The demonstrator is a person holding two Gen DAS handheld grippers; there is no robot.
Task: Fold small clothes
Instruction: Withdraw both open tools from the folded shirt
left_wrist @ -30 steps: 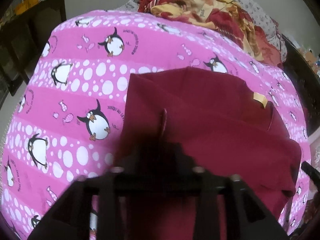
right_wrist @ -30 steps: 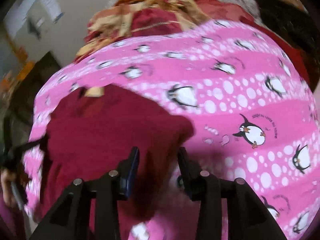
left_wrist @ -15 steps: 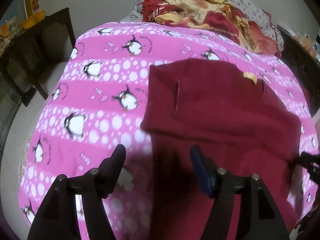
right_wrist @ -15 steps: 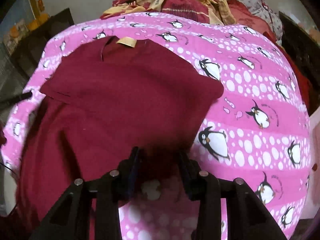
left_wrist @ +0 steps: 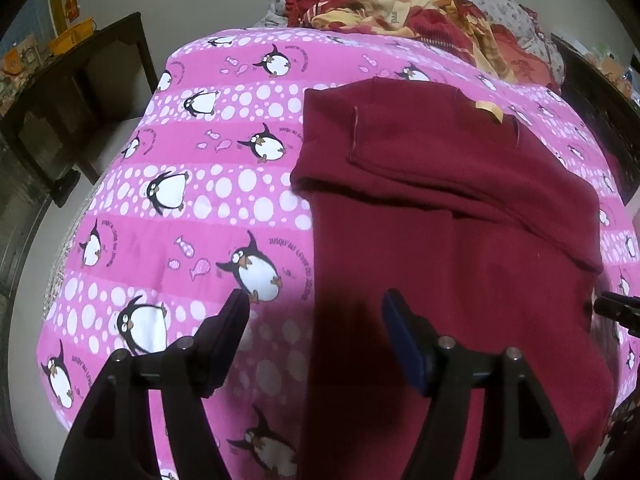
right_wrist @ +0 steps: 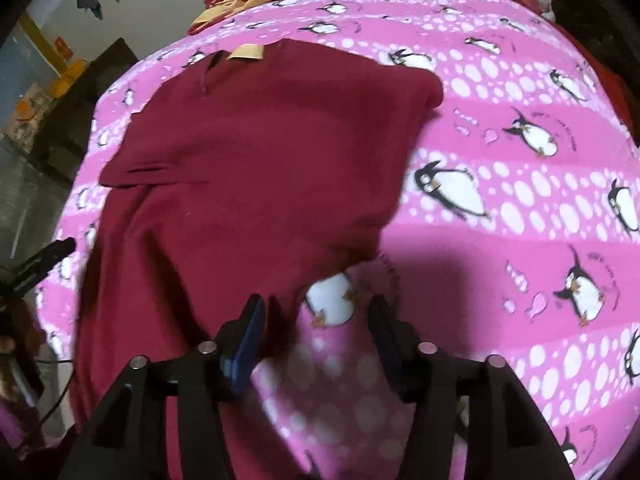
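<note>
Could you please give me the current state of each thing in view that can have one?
Left gripper: open, empty, fingers apart over the shirt's left edge.
Right gripper: open, empty, fingers apart at the shirt's right edge.
Maroon shirt: lying flat, both sleeves folded in across the chest, bottom half not yet folded.
Neck label: exposed, facing up.
Penguin bedsheet: spread flat under the shirt.
Blanket: crumpled at the head of the bed.

A bed (left_wrist: pixel 224 208) carries everything here, covered by a pink sheet (right_wrist: pixel 520 92) printed with penguins, white dots and small fish. A dark red shirt (left_wrist: pixel 460 216) lies flat on the sheet, right of the middle in the left wrist view, its sleeves folded in across the body and a yellow neck label (left_wrist: pixel 489 109) at its far end. At the far end of the bed lies a crumpled red and yellow blanket (left_wrist: pixel 404 8).
</note>
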